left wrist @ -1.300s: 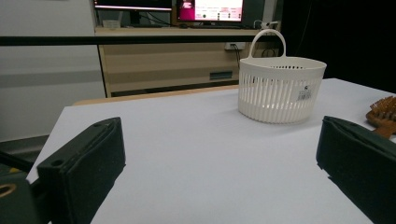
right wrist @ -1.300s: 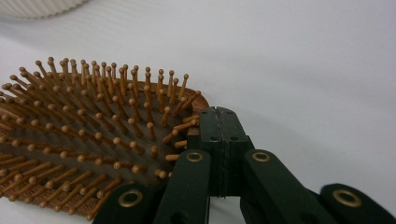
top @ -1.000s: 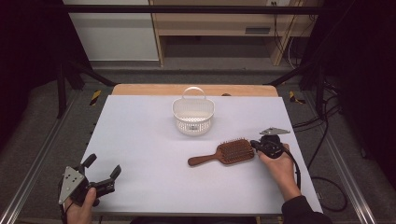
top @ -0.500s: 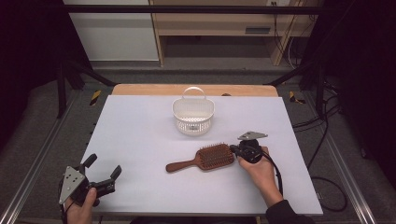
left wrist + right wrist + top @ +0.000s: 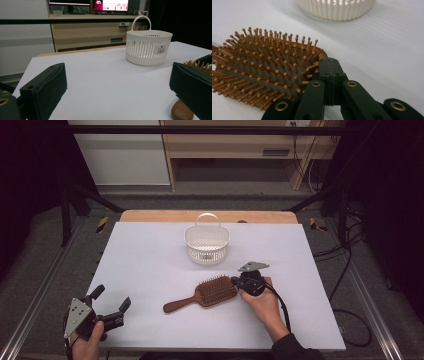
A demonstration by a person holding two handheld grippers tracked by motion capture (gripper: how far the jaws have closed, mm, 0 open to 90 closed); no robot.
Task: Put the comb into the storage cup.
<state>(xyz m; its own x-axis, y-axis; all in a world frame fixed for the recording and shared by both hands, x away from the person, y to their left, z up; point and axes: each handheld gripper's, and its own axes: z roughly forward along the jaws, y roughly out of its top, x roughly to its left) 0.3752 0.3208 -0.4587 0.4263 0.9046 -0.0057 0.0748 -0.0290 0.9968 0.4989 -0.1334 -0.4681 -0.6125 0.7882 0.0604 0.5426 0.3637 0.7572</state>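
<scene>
Partly behind the right claw (image 5: 329,75), the hairbrush (image 5: 262,80) head.

A brown wooden paddle hairbrush (image 5: 202,295), its varnished handle faintly glossy at lower centre, carries rows of matt wooden pins on a dark cushion. Above it stands a cream slotted plastic basket (image 5: 206,243) with a smooth, slightly shiny rim. Both rest on a white matt table sheet (image 5: 150,270) over a pale wood board. The black matt plastic right gripper (image 5: 235,281) shows 4 brass-coloured rivets; the left gripper (image 5: 110,298) bears a grey metal plate.
</scene>
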